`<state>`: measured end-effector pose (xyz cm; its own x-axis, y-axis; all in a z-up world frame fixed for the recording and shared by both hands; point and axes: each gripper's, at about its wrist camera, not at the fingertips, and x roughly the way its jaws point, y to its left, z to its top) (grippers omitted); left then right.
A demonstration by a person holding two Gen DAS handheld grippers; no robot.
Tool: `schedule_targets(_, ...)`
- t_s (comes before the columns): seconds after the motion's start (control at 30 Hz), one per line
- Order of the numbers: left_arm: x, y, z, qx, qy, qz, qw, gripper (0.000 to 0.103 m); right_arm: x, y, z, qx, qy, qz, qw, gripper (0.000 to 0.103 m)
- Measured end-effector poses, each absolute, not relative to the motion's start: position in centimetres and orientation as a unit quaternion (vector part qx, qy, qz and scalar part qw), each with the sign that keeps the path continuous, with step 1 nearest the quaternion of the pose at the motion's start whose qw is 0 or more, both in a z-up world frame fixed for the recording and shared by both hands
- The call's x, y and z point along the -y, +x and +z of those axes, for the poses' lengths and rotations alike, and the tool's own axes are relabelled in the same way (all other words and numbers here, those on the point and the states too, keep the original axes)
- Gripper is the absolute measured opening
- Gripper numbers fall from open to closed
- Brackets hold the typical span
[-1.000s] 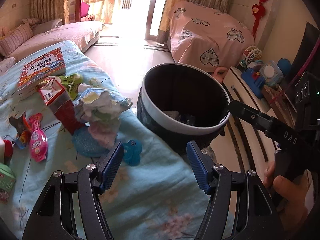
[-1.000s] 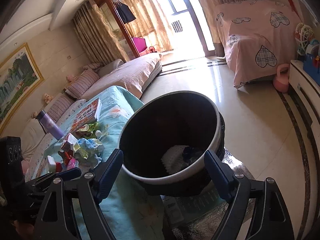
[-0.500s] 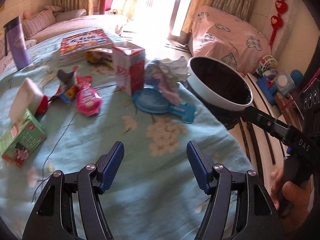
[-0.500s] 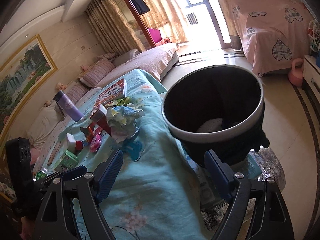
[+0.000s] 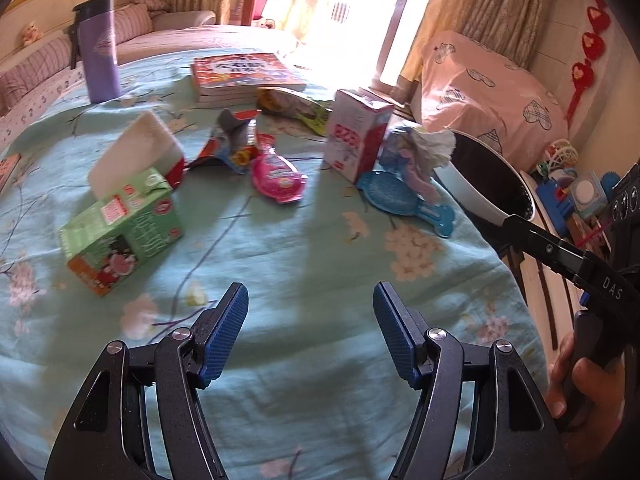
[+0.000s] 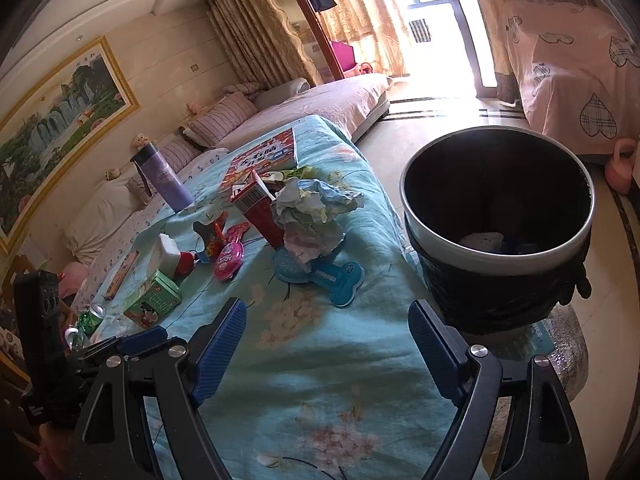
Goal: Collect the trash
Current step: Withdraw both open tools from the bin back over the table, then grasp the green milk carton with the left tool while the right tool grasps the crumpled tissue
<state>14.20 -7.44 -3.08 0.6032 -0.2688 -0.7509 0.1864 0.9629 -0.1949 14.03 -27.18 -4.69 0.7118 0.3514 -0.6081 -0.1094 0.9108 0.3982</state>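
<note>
Trash lies scattered on a table with a light blue flowered cloth (image 5: 304, 264): a green carton (image 5: 120, 230) on its side, a pink pouch (image 5: 276, 176), a torn wrapper (image 5: 230, 142), an upright red and white carton (image 5: 356, 136) and a crumpled paper wad (image 5: 420, 152). A black bin (image 6: 498, 224) with a white rim stands on the floor off the table's right edge, with some trash inside. My left gripper (image 5: 310, 328) hangs open and empty over bare cloth, short of the trash. My right gripper (image 6: 326, 344) is open and empty near the table's edge by the bin.
A purple flask (image 5: 98, 52) and a stack of books (image 5: 244, 74) stand at the far side, and a blue brush (image 5: 404, 200) lies near the paper wad. A sofa (image 6: 320, 100) and a pink covered piece of furniture (image 5: 480, 92) lie beyond. A hand (image 5: 580, 392) holds the right gripper's handle.
Both grippers have swung left, from facing the bin to facing the table. The trash now fills the left wrist view and the bin sits at the right edge. Jaws unchanged.
</note>
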Motion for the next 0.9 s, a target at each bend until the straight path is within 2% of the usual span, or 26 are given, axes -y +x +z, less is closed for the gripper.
schedule_targets(0.4, -0.1, 13.6, -2.3, -0.407, -0.049, -0.048, 0.911, 0.067, 24.5, 15.7, -4.6, -0.361, 0.153, 0.149, 0.908, 0.085)
schedule_targets(0.57, -2.3, 13.9, -1.5, -0.379, -0.039, -0.049, 0.923, 0.086, 24.0, 16.7, -4.3, -0.36, 0.144, 0.155, 0.909, 0.085)
schedule_targets(0.9, -2.7, 17.7, -2.6, -0.369, 0.02, -0.071, 0.926, 0.088, 24.6, 20.1, -4.1, -0.364, 0.126, 0.158, 0.909, 0.085)
